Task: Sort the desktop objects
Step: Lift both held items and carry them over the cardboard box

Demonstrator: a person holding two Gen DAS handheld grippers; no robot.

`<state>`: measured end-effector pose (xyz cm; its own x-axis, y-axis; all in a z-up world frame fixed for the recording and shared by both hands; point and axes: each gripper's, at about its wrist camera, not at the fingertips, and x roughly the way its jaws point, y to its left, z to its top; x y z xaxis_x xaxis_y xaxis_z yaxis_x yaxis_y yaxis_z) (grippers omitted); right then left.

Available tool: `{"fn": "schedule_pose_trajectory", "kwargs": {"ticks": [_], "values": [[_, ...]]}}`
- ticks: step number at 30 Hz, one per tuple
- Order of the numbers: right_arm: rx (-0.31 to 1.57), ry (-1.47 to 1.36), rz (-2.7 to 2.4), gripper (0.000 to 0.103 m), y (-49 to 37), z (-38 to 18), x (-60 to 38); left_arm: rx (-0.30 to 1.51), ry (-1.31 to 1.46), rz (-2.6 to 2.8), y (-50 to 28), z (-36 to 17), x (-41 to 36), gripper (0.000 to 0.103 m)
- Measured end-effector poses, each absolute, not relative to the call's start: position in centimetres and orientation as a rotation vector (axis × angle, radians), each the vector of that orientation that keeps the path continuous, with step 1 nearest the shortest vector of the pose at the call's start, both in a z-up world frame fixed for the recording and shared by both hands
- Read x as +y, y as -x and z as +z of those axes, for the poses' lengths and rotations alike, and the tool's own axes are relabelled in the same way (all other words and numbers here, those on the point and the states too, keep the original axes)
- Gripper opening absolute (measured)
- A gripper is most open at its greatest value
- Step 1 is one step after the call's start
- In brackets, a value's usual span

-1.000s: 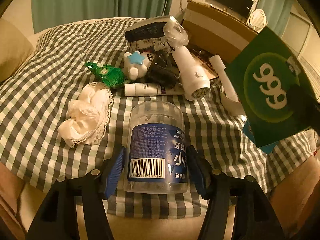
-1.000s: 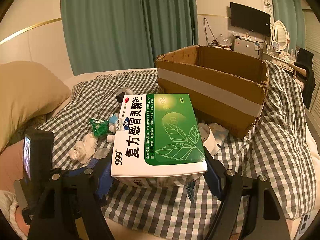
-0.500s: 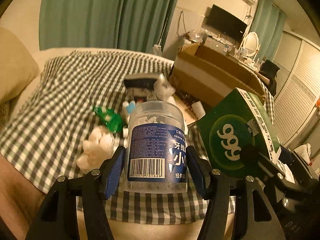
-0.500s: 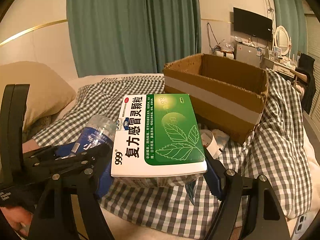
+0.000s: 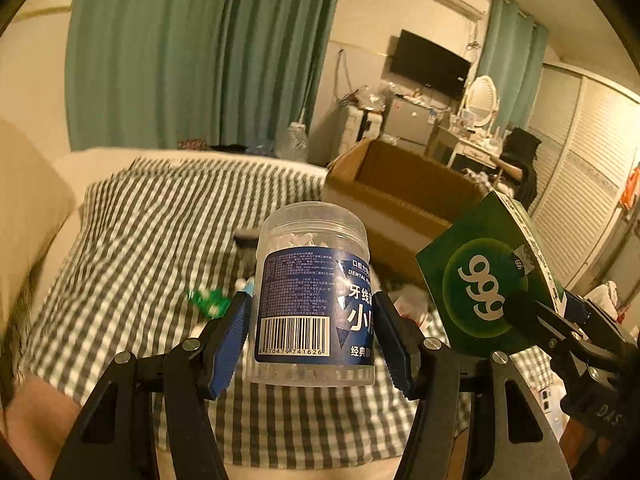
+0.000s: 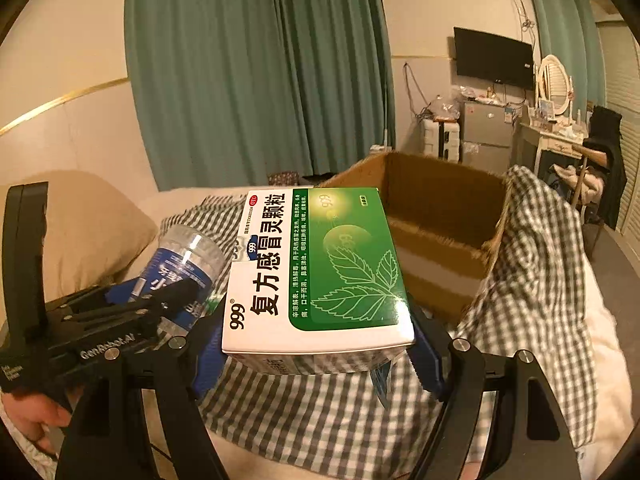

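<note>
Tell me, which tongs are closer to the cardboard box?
Right. The right tongs, holding the green medicine box, sit just before the cardboard box; the left tongs, gripping the dental floss jar, are farther left.

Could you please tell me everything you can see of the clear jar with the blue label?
The clear jar is a squat plastic cylinder with a wide clear lid and white pieces visible inside. Its dark blue label carries white text, "DENTAL" and a barcode. It is held upright above the checked cloth, clamped at its sides between the blue pads of the left gripper. The right wrist view shows it tilted.

Left gripper (image 5: 312, 332), right gripper (image 6: 320, 344): jaws clamped
</note>
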<state>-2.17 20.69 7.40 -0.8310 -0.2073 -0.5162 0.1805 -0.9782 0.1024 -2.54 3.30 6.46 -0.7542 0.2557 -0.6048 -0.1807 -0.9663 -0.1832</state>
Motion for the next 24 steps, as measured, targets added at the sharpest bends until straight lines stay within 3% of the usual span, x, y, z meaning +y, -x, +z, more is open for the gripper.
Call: {"fn": "schedule_pose_trajectory", "kwargs": {"ticks": [11, 24], "values": [[0.019, -0.774, -2.872, 0.076, 3.5, 9.8, 21.4, -0.079, 0.857, 2.69, 4.9, 10.4, 6.7, 0.062], [-0.015, -0.803, -2.896, 0.076, 6.8, 9.2, 23.9, -0.026, 0.859, 2.68, 9.7, 11.3, 8.6, 0.062]]}}
